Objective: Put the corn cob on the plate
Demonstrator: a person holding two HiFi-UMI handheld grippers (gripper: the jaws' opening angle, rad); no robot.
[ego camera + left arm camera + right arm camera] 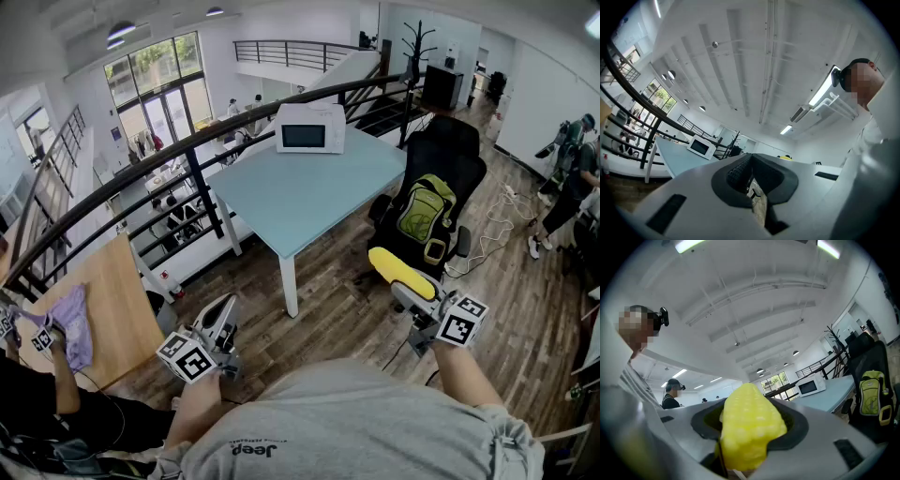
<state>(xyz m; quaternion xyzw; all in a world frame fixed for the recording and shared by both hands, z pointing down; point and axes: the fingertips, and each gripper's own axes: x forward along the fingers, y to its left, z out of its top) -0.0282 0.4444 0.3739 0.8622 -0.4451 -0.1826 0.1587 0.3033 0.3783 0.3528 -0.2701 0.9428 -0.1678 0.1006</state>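
Observation:
My right gripper [401,286] is shut on a yellow corn cob [403,268], held level in front of the person's body at the right of the head view. In the right gripper view the corn cob [749,425] fills the space between the jaws of the right gripper [751,441] and sticks out past them. At the lower left, my left gripper [222,317] hangs close to the body; its left gripper [750,177] pads meet with nothing between them. No plate shows in any view.
A light blue table [309,192] with a white microwave [309,128] stands ahead. A black chair [441,178] carrying a green backpack [424,208] is at its right. A black railing [187,155] runs at the left, beside a wooden table [103,300] with a purple cloth [73,323].

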